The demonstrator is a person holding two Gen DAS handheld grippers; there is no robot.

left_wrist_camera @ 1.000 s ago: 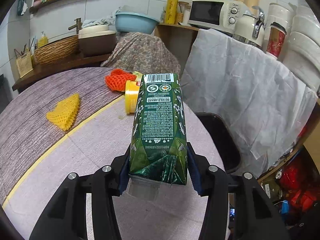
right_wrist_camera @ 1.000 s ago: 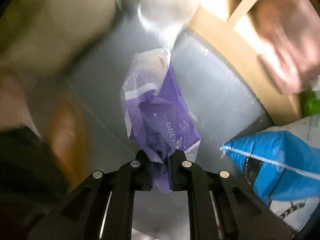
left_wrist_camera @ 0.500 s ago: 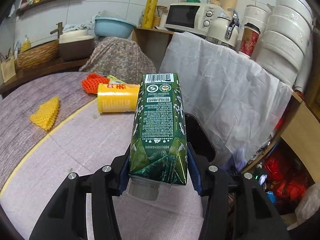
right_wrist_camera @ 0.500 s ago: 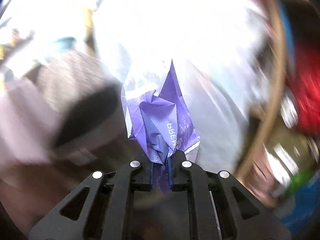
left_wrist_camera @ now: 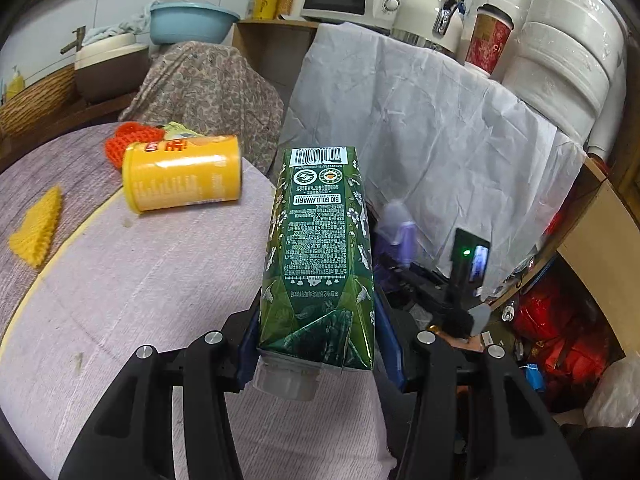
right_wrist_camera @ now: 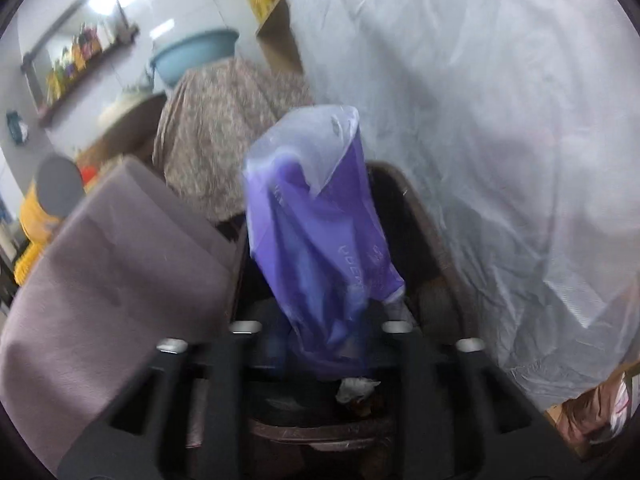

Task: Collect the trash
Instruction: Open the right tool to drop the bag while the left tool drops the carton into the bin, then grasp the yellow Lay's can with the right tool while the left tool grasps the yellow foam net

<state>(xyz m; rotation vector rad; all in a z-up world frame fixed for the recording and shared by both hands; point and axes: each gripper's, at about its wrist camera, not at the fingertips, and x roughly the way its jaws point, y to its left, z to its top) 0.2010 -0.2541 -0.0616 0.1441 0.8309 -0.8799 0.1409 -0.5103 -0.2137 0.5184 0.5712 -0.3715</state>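
My left gripper (left_wrist_camera: 316,320) is shut on a green drink carton (left_wrist_camera: 320,220), gripped near its capped end and held over the round table's right edge (left_wrist_camera: 248,264). My right gripper (right_wrist_camera: 320,332) hangs above a dark bin (right_wrist_camera: 424,220) beside the table. Its jaws are opening and stand well apart. A crumpled purple plastic bag (right_wrist_camera: 316,232) sits loosely between them, over the bin's mouth. That bag (left_wrist_camera: 400,228) also shows blurred just right of the carton in the left wrist view, where the carton hides most of the bin.
A yellow snack can (left_wrist_camera: 182,174) lies on its side on the table, with an orange foam net (left_wrist_camera: 128,142) behind it and a yellow foam net (left_wrist_camera: 38,228) at the left. A white sheet (left_wrist_camera: 440,140) drapes the counter behind the bin. Red bags (left_wrist_camera: 560,340) crowd the floor.
The right gripper rose from near the floor to above the bin with the purple bag, and its jaws have parted. The left gripper carried the carton toward the table's right edge.
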